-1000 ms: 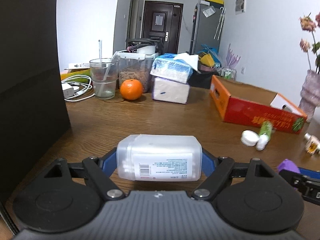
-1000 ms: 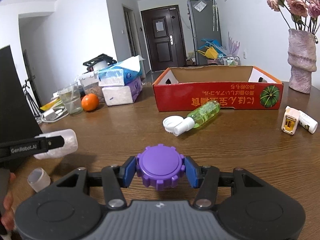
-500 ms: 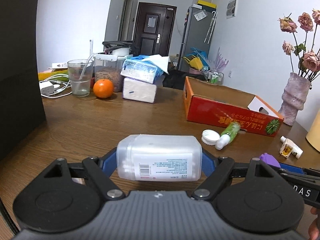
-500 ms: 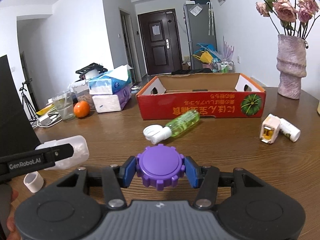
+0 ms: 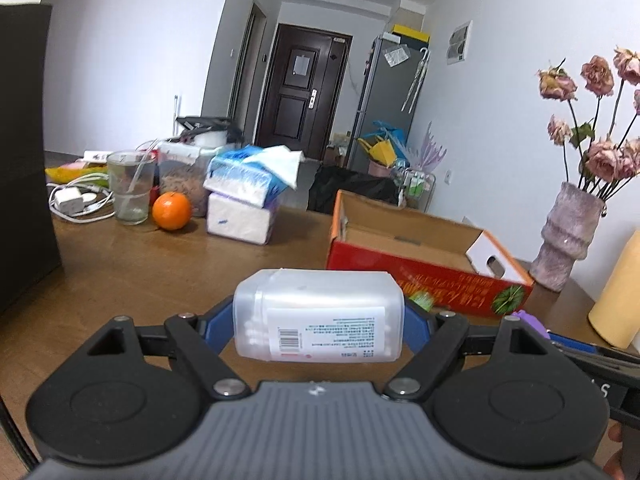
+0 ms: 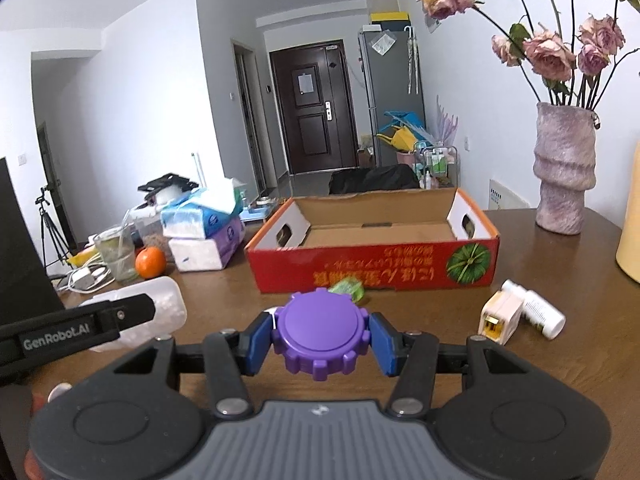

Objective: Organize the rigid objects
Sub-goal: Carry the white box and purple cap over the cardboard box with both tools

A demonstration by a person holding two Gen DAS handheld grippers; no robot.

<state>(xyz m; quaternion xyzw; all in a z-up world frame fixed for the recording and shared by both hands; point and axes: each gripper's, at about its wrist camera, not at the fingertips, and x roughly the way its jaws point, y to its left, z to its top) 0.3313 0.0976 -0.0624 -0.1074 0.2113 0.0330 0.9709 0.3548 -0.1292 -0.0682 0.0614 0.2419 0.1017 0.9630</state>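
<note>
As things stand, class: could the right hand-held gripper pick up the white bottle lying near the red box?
Probably not yet. The right hand-held gripper is shut on the purple cap, so its jaws are occupied, though nothing blocks the way to the white bottle.

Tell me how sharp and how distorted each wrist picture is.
Left wrist view: heavy fisheye bend with dark corners; the clear box in the left tool is slightly soft. Right wrist view: the same bend; the purple lid reads crisp, while the print on the red carton smears.
</note>
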